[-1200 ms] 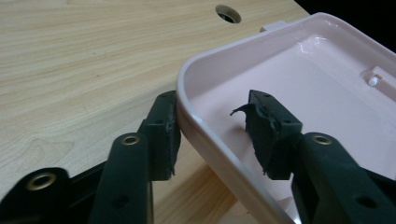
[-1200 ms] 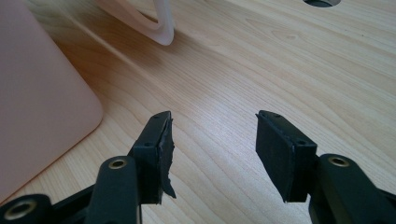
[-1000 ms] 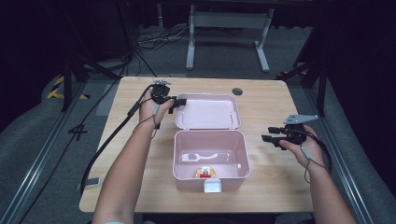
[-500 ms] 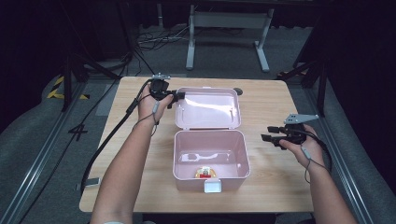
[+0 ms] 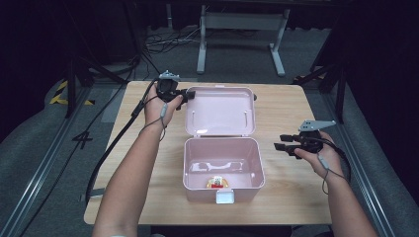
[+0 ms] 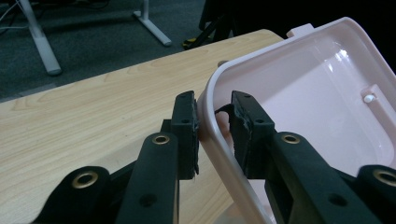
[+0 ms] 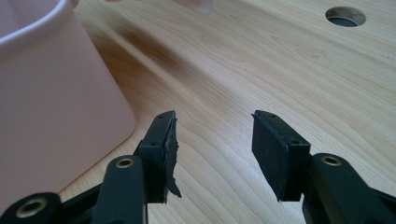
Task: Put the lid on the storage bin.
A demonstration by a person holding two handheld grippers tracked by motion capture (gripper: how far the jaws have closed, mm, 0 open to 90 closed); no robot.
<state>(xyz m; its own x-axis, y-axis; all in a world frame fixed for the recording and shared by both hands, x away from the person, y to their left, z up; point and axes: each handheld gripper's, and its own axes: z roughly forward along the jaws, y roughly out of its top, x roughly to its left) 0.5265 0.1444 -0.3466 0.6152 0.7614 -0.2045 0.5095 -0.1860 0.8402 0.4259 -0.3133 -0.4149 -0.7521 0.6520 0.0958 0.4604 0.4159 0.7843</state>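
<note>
Left tongs (image 6: 212, 133) clenched on rim of pink lid (image 5: 220, 109), upper centre of high view; jaws just closed. Box body (image 5: 222, 160) centre frame on worktop (image 5: 286, 108). Right tongs (image 7: 212, 154) released, nothing between, right of box. Swing lid forward slowly, keep pinch square, steady box with right tongs if it slides.

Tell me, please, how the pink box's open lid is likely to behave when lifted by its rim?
The lid looks like thin moulded plastic, so probably light and slightly flexible. The left gripper, whose jaws have just been closing, pinches its glossy, rounded rim near a corner; that grip might slip or twist. Hinged to the box, it should swing rather than lift free.
</note>
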